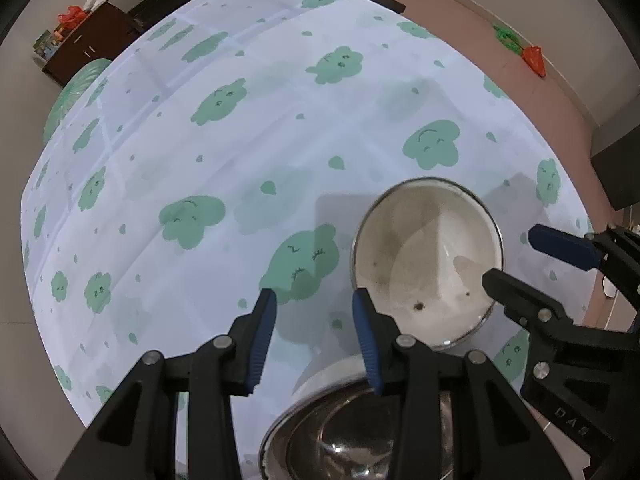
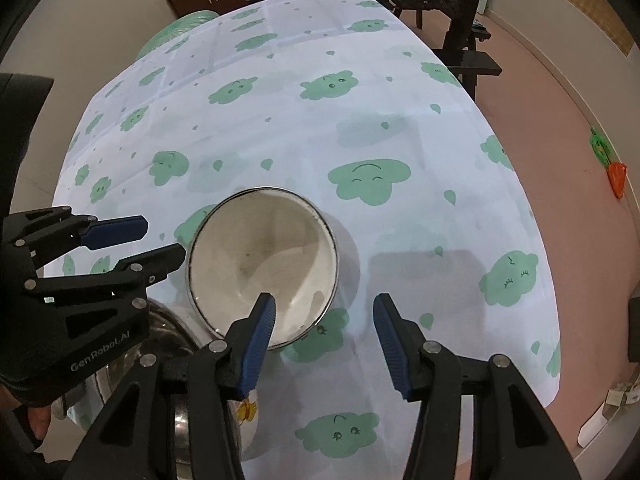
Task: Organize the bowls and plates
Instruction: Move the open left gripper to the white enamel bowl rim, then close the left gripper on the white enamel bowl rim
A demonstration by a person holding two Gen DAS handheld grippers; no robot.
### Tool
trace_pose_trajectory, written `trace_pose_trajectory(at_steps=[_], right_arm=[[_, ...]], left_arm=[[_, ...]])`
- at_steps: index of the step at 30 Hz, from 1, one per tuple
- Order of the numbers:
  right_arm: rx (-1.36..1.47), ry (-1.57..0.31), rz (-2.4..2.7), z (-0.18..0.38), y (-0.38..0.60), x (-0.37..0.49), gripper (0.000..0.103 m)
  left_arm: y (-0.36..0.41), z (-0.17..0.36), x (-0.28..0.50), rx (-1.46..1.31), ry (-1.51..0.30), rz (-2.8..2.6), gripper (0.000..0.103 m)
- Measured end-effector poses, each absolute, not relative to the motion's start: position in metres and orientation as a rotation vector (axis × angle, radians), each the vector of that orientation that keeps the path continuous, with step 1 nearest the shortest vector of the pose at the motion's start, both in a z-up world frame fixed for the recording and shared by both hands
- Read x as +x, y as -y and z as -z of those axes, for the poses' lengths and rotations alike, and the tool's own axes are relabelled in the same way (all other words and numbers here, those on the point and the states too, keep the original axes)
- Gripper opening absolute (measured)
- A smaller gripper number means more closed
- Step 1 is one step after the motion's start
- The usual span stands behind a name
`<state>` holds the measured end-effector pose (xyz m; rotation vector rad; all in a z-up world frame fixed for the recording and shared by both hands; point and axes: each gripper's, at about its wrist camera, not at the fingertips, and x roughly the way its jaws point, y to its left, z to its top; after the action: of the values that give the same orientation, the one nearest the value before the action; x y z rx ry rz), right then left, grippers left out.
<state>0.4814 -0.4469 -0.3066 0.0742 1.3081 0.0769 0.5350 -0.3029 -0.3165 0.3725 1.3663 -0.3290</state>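
Observation:
A white bowl (image 1: 428,256) (image 2: 260,260) with a dark metal rim and stained inside stands on the cloud-print tablecloth (image 1: 280,128) (image 2: 420,216). My right gripper (image 2: 322,304) (image 1: 510,256) is open and straddles the bowl's near rim, one blue pad over the inside and the other outside, neither pressing. The left gripper (image 1: 314,294) (image 2: 164,238) is open over bare cloth just beside the bowl's rim, with nothing between its fingers. A shiny steel bowl (image 1: 340,424) (image 2: 176,412) sits close under both grippers, partly hidden by their frames.
The table's edge drops to a pinkish floor on the right. A dark wooden table and bench (image 2: 448,8) stand at the far end, a green round object (image 1: 76,88) (image 2: 180,28) beyond the far left edge, and an orange bag (image 1: 534,60) (image 2: 616,176) by the wall.

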Motion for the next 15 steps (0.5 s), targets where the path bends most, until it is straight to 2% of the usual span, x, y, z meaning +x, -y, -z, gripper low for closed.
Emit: trace_pose_trajectory(at_steps=[7, 15], right_arm=[[0.076, -1.323, -0.065, 0.316, 0.453, 0.49, 0.048], [0.08, -1.339, -0.078, 0.324, 0.452, 0.494, 0.033]], left_arm=[[0.316, 0.325, 0.543, 0.387, -1.374, 0.344, 0.04], [0.32, 0.332, 0.546, 0.379, -1.395, 0.353, 0.038]])
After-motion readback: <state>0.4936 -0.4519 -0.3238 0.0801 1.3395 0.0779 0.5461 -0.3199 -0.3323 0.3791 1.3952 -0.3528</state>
